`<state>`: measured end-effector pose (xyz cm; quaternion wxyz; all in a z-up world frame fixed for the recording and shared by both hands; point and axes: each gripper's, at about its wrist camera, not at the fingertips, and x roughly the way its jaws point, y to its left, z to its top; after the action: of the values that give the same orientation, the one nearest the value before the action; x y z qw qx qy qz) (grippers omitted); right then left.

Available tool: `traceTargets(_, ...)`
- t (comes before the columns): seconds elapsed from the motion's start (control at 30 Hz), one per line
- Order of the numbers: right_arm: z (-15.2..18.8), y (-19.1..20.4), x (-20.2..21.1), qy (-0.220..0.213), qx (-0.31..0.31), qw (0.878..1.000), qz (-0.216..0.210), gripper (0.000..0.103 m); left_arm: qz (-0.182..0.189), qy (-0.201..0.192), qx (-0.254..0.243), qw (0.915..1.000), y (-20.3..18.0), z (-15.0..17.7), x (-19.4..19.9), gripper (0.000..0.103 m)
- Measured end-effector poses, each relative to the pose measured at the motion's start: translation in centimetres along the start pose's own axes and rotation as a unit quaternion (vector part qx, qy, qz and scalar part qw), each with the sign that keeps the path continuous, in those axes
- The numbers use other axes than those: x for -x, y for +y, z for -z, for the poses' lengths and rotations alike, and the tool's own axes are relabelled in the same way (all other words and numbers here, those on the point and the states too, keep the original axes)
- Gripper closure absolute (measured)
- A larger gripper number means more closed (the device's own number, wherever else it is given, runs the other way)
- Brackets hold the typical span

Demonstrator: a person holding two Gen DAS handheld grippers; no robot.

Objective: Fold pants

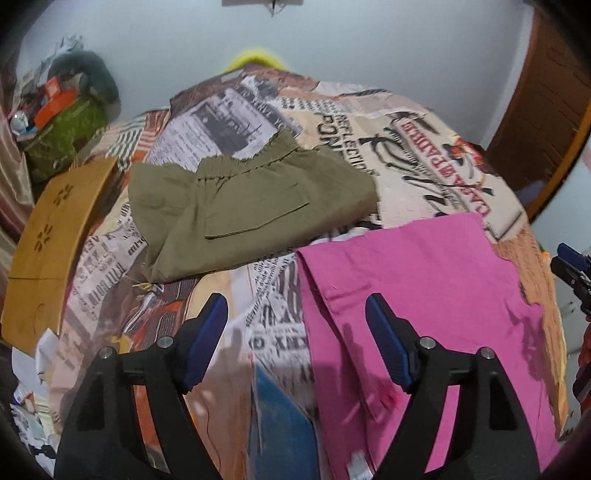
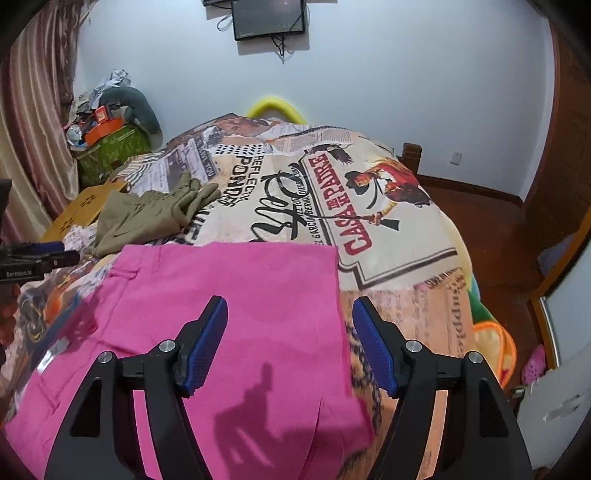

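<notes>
Pink pants [image 2: 229, 314] lie folded flat on the printed bedspread [image 2: 388, 229], olive shorts [image 1: 251, 210] beyond; left gripper [image 1: 295, 332] and right gripper [image 2: 290, 332] hover wide apart, holding nothing

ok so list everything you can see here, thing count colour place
pink pants: 1, pink, flat on the bed nearest the grippers
olive shorts: 1, olive green, on the bed beyond the pink pants, toward the curtain side
bedspread: 1, newspaper and poster print, covers the bed
cardboard box: 1, brown, beside the bed near the shorts
green bag: 1, green, by the curtain, clutter on top
curtain: 1, striped pinkish, far corner
monitor: 1, black, on the wall
left gripper: 1, black with blue pads, open, nothing between them
right gripper: 1, same colours, open over the pants' edge
</notes>
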<state>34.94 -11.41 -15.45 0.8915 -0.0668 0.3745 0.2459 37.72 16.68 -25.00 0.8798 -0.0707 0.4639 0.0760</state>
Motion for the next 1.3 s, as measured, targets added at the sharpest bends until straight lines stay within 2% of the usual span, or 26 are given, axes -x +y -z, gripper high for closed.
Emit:
traceTargets(0.2, -1.3, -2.0, -4.5, 0.035, -0.028, 0.999, -0.002, 0.036, 0.011, 0.033, -0.005, 0.9994, 0.1, -1.0, -4.5, 0.026)
traceTargets(0.37, -1.9, -2.8, -7.8, 0.062, -0.015, 0.998, -0.012, 0.036, 0.033, 0.065, 0.008, 0.9973, 0.4, -1.7, -7.9, 0.026)
traceTargets(0.47, -2.4, -3.0, -9.4, 0.071, -0.007, 0.997, -0.029, 0.036, 0.045, 0.074, 0.019, 0.9961, 0.7, -2.0, -9.0, 0.026)
traceTargets(0.6, -2.9, -2.9, -11.2, 0.075, 0.021, 0.997, -0.021, 0.037, 0.066, 0.08, 0.044, 0.9936, 1.6, -2.1, -10.2, 0.027)
traceTargets(0.73, -3.1, -3.8, -13.2, 0.088, 0.013, 0.996, -0.019, 0.037, 0.064, 0.072, 0.027, 0.995, 1.1, -2.3, -10.2, 0.033)
traceTargets(0.83, -3.1, -4.6, -14.4, 0.098, 0.001, 0.995, -0.02, 0.051, 0.055, 0.07, 0.008, 0.996, 0.5, -2.3, -10.3, 0.042)
traceTargets(0.9, -3.0, -5.0, -14.7, 0.093, -0.01, 0.995, -0.036, 0.053, 0.052, 0.065, 0.0, 0.9965, 0.2, -2.4, -10.3, 0.053)
traceTargets(0.93, -3.1, -5.0, -14.8, 0.089, -0.013, 0.995, -0.039, 0.054, 0.051, 0.063, -0.003, 0.9967, 0.0, -2.4, -10.2, 0.056)
traceTargets(1.0, -3.1, -5.1, -14.9, 0.082, -0.018, 0.995, -0.048, 0.059, 0.047, 0.059, -0.007, 0.9971, -0.2, -2.5, -10.2, 0.065)
traceTargets(1.13, -2.8, -5.0, -14.9, 0.077, -0.02, 0.995, -0.054, 0.07, 0.038, 0.055, -0.012, 0.9977, -0.4, -2.7, -10.3, 0.074)
traceTargets(1.27, -2.9, -4.9, -15.1, 0.078, -0.022, 0.995, -0.055, 0.092, 0.028, 0.047, -0.019, 0.9984, -0.6, -2.7, -10.0, 0.085)
traceTargets(1.3, -2.9, -4.9, -15.1, 0.078, -0.022, 0.995, -0.053, 0.094, 0.025, 0.045, -0.02, 0.9985, -0.6, -2.7, -9.9, 0.088)
